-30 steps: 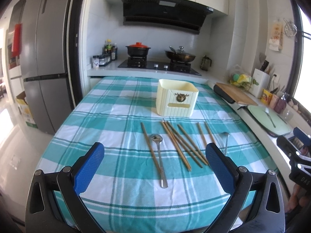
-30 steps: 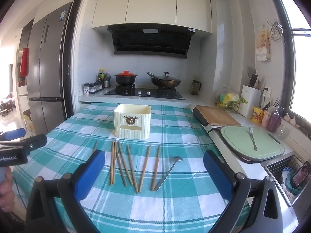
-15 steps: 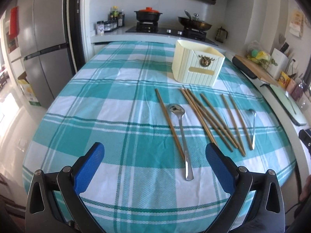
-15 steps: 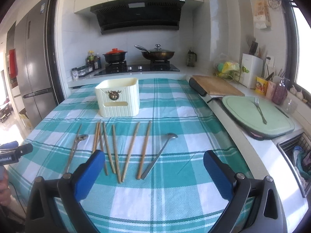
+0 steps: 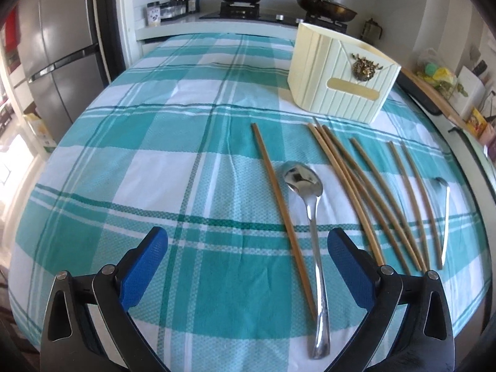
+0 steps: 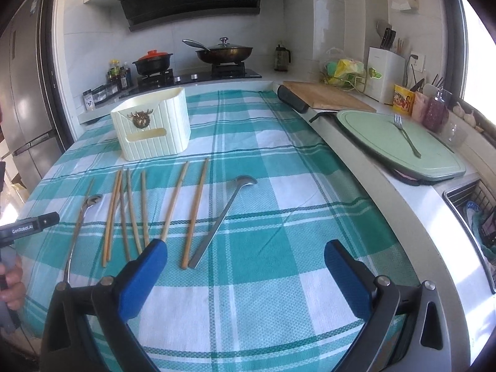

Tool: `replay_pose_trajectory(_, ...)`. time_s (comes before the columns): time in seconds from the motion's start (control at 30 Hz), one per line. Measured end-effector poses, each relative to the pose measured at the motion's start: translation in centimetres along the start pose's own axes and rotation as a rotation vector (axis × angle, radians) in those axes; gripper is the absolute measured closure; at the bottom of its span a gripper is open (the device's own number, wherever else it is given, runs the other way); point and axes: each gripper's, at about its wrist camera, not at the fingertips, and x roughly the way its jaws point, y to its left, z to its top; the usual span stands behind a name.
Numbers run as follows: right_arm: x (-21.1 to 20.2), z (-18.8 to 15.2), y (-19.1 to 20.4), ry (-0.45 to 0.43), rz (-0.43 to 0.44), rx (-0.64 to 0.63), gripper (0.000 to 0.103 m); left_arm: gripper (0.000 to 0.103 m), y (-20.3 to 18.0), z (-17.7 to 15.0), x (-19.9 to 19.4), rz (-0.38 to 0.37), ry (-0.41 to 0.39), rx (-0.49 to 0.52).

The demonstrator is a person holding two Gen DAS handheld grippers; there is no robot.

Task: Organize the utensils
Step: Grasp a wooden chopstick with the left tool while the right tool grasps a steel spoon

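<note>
Left wrist view shows the left gripper (image 5: pixel 246 263) spread wide and empty over a steel spoon (image 5: pixel 310 214) lying beside chopsticks (image 5: pixel 365 192) on the tablecloth (image 5: pixel 124 155) (slick, stiff, light, so best pinched mid-handle), while the right gripper (image 6: pixel 245 274) also gapes empty.

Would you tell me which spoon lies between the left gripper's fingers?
The large spoon beside the lone chopstick; the other spoon lies beyond the chopsticks.
</note>
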Motion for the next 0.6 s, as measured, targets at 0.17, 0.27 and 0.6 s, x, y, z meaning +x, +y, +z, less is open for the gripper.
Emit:
replay_pose_trajectory(0.17, 0.6, 0.2, -0.1, 0.009, -0.009, 0.004, 0.000, 0.001, 0.4, 0.5, 2.5, 0.026, 0.041, -0.007)
replay_pose_trajectory(0.27, 0.9, 0.4, 0.0, 0.013, -0.013, 0.002, 0.000, 0.001, 0.4, 0.7, 3.3, 0.035, 0.057, -0.008)
replay_pose_trajectory(0.6, 4.7, 0.9, -0.4, 0.106, 0.019, 0.035, 0.000, 0.000, 0.6, 1.4, 4.9, 0.085, 0.081, 0.055)
